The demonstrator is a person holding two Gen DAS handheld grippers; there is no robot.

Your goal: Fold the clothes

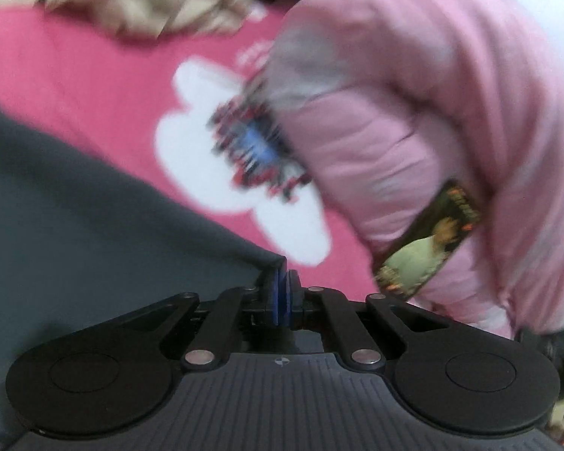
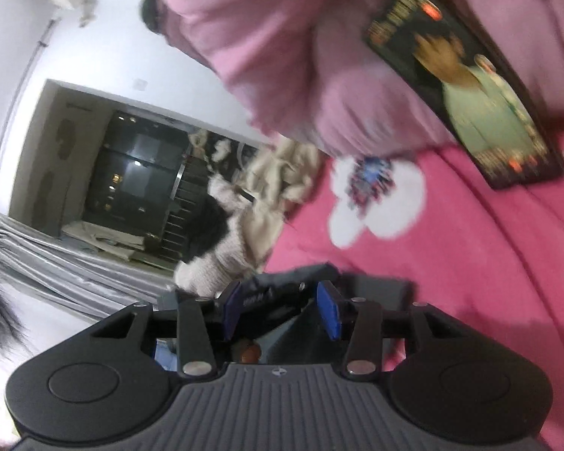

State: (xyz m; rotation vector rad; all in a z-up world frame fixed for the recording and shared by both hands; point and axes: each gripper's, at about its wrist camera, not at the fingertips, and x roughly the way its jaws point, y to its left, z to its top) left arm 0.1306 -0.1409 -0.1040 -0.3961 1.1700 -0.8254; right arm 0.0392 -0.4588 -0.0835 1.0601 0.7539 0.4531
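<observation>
L wrist view: dark grey garment (image 1: pixel 75 195) fills the left, its corner pinched between the closed pads of the left gripper (image 1: pixel 282 285); beyond lie a pink bedsheet (image 1: pixel 105 71), beige clothes (image 1: pixel 139 3) at top, and a pink garment (image 1: pixel 413 120) w/ a dark printed patch on the right. Only the R wrist view shows a dark window (image 2: pixel 131 173) and grey curtain (image 2: pixel 56 259) at left; right gripper (image 2: pixel 278 304) stands open, grey cloth behind its pads, none pinched.
</observation>
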